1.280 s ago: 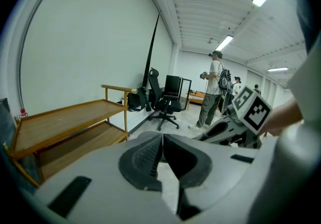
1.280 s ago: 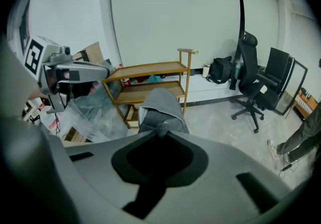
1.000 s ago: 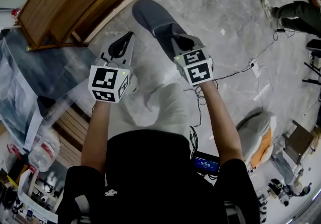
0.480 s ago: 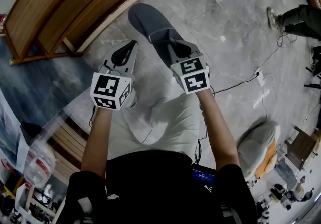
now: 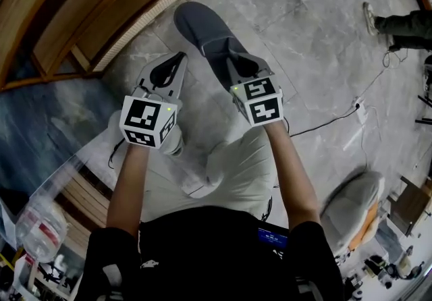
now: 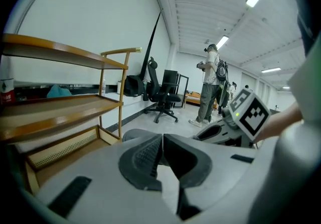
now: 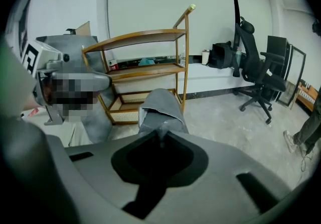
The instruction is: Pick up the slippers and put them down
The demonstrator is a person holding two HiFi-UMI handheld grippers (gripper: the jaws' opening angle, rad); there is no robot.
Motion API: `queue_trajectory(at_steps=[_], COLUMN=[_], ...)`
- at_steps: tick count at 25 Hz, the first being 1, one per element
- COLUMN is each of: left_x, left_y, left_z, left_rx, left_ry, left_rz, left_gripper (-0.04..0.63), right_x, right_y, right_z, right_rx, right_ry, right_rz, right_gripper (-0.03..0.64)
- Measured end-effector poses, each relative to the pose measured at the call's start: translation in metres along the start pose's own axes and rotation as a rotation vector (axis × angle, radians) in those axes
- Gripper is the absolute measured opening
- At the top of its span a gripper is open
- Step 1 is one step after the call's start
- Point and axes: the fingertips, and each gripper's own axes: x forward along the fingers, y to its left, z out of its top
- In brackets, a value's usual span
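A grey slipper (image 5: 202, 30) hangs above the stone floor, toe pointing away from me. My right gripper (image 5: 234, 63) is shut on its heel end. In the right gripper view the slipper (image 7: 159, 110) sticks out past the closed jaws of the right gripper (image 7: 160, 135). My left gripper (image 5: 179, 60) is beside it on the left, shut with nothing between its pads. The left gripper view shows the left gripper (image 6: 161, 140) with its jaws meeting and the right gripper's marker cube (image 6: 249, 112) off to the right. I see no second slipper.
A wooden shelf rack (image 5: 88, 16) stands just left of and beyond the grippers. A cable and power strip (image 5: 360, 111) lie on the floor at the right, with a pale bag (image 5: 351, 208) nearer me. An office chair (image 7: 258, 72) and a standing person (image 6: 210, 85) are farther off.
Both grippers and the slipper have come down toward the floor, and the shelf and floor look closer. The right grip on the slipper is unchanged and the left jaws stay shut.
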Motion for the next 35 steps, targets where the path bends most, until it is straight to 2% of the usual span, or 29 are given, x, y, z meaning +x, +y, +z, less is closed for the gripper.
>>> queue_trajectory(at_steps=[10,17,26,31,35], left_x=[0.019,0.028,0.035,0.044,0.052], left_y=[0.015,0.019,0.026,0.025,0.025], left_z=[-0.051,-0.080,-0.103,-0.115,-0.123], left_rx=[0.008,0.044,0.057,0.011,0.023], left_ry=[-0.031,-0.023,-0.023,-0.018,-0.007], left_rz=[0.029,0.040,0.050,0.022,0.012], left_gripper=[0.011,0.011,0.011,0.011,0.011], right_x=[0.049,0.076,0.105,0.127,0.142], right_y=[0.005,0.003,-0.003,-0.002,-0.001], right_z=[-0.031,-0.048,-0.070,-0.089,-0.099], right_rx=[-0.032,-0.026,-0.019,-0.002,-0.012], right_ry=[-0.054,-0.083,-0.071,-0.045,-0.017], right_rz=[0.018,0.021,0.022,0.033,0.035], right_gripper=[0.026,0.028,0.029,0.031,0.032])
